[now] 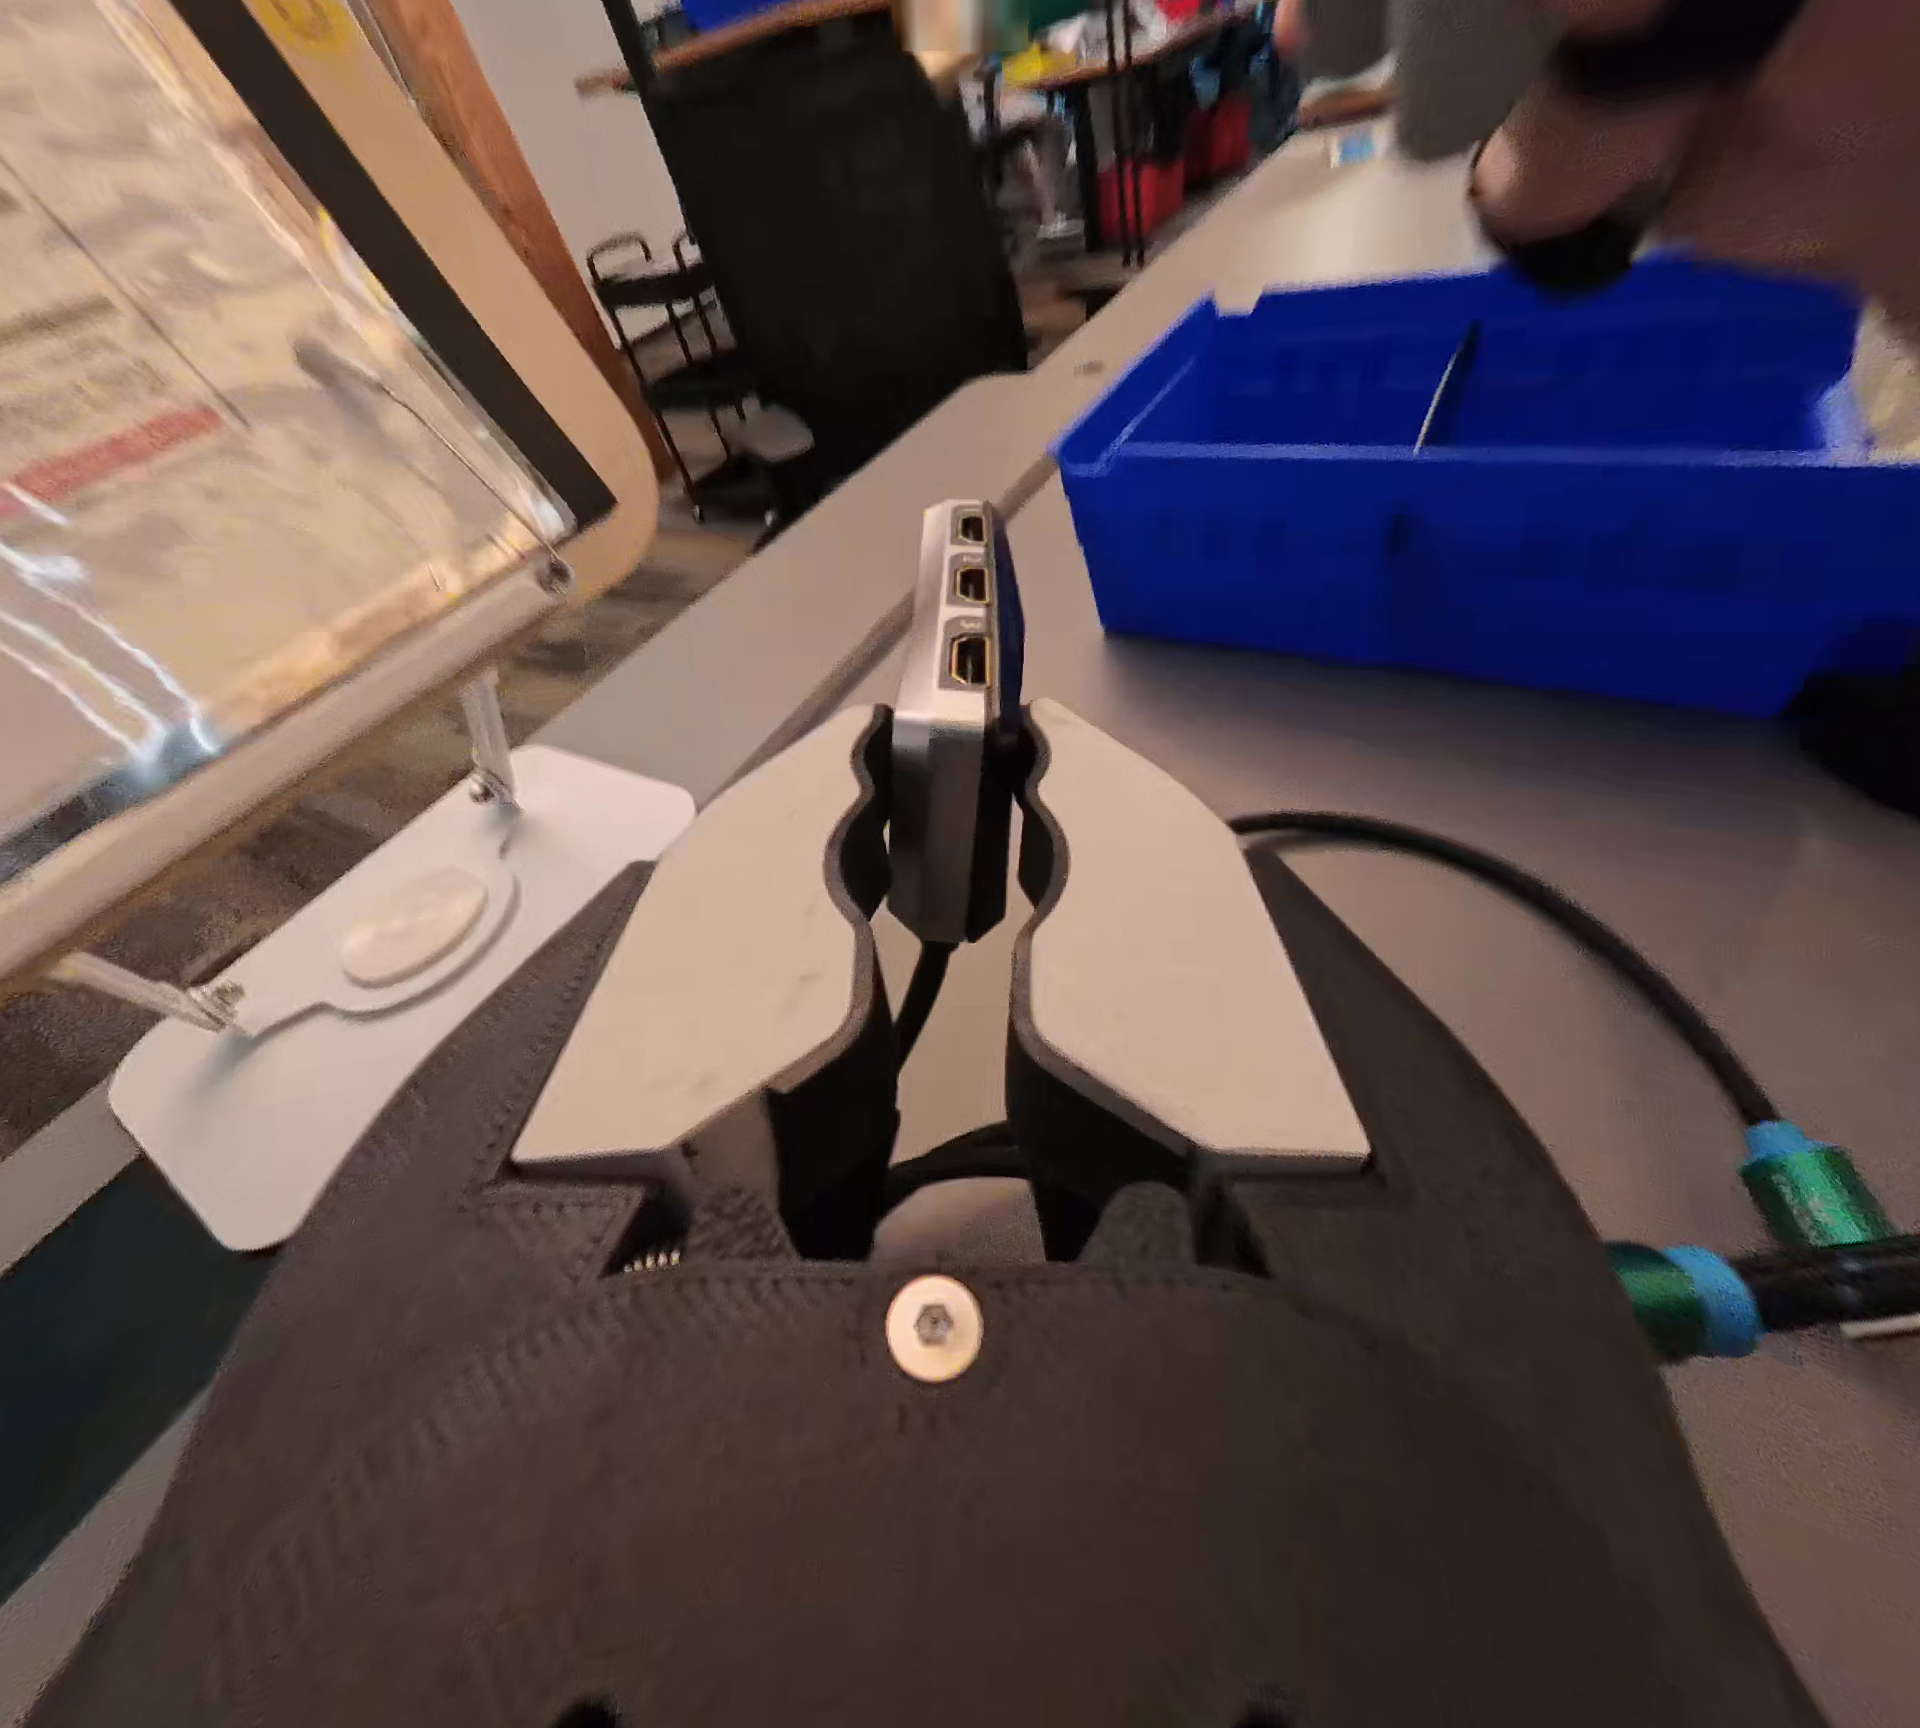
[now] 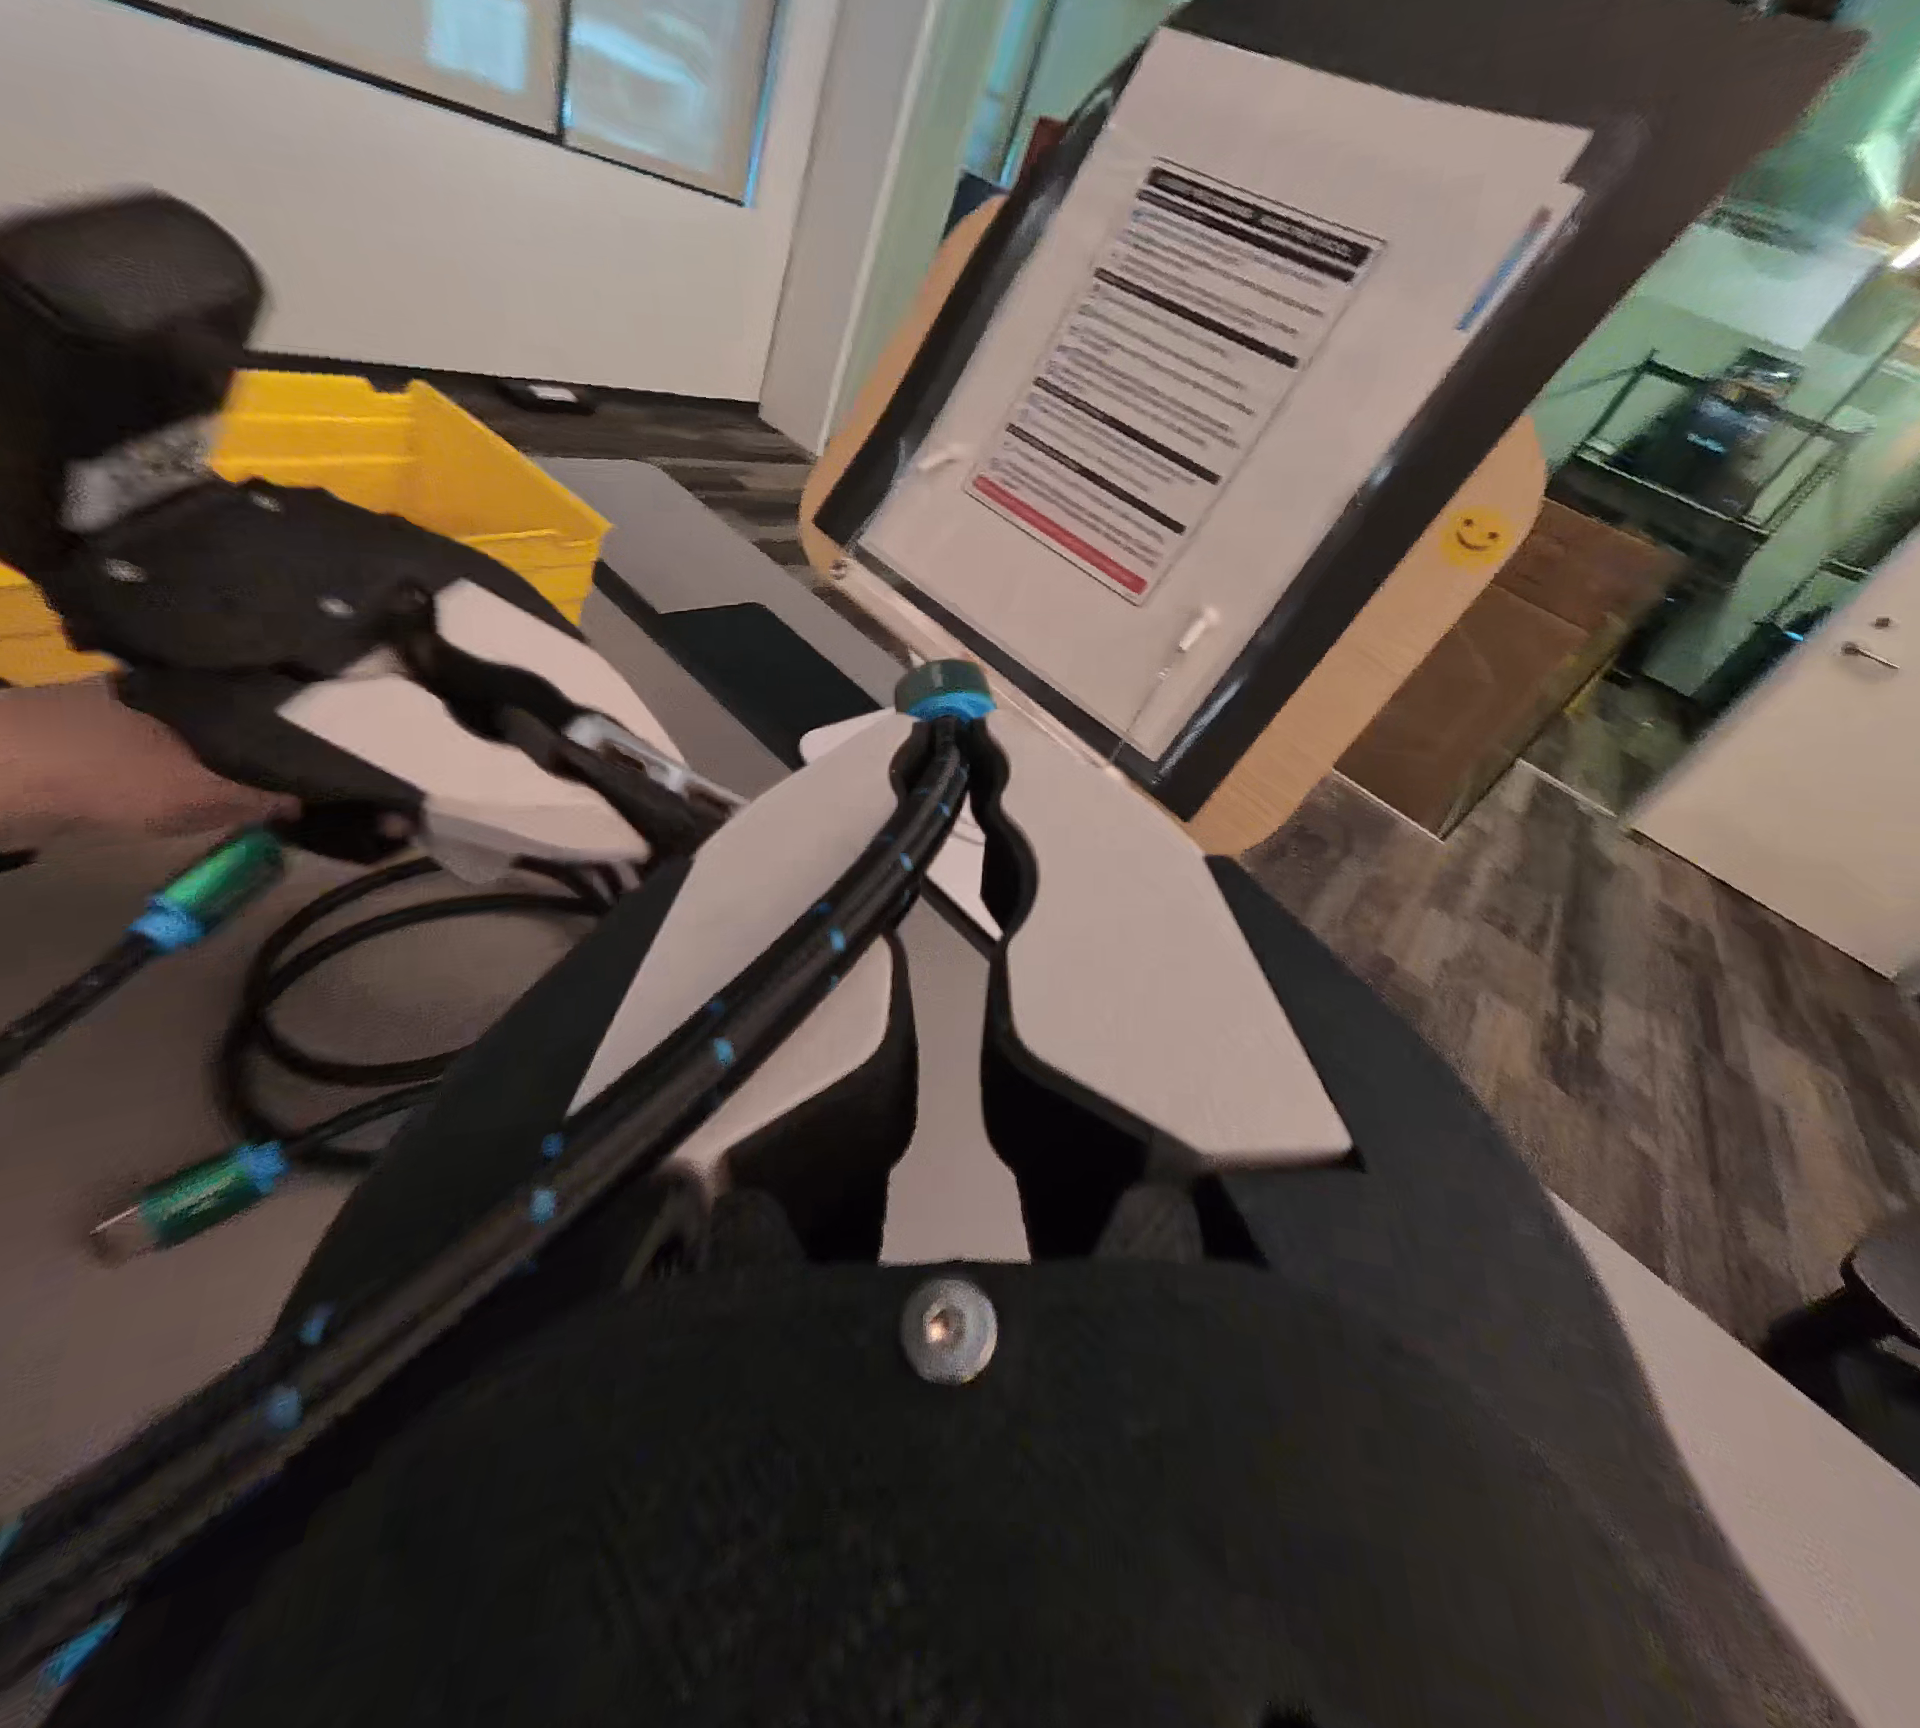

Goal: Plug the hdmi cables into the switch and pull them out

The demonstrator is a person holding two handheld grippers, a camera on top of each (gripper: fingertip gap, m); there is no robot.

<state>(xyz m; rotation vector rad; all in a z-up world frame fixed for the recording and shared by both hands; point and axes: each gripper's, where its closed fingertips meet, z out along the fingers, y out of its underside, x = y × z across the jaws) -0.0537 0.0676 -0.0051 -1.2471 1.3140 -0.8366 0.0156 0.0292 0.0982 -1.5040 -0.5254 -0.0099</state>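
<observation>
My left gripper (image 1: 951, 733) is shut on the grey HDMI switch (image 1: 961, 639), held on edge above the grey table (image 1: 1351, 795). Its three gold ports face me and are empty. Its black lead runs down between the fingers. My right gripper (image 2: 943, 748) is shut on a black HDMI cable (image 2: 727, 1034) with blue flecks. The cable's green plug with a blue collar (image 2: 940, 686) sticks out past the fingertips. Two more green plugs (image 1: 1813, 1195) (image 1: 1683, 1289) lie on the table at right. The left gripper with the switch also shows in the right wrist view (image 2: 623, 785).
A blue bin (image 1: 1455, 525) stands on the table ahead right. A yellow bin (image 2: 416, 452) sits at far left. A framed sign on a clear stand (image 2: 1195, 390) rises at the table's edge. A hand (image 1: 1714, 68) shows blurred at upper right. Loose cable loops (image 2: 343, 1003) lie on the table. Spacing between my two grippers at the tips: around 12 centimetres.
</observation>
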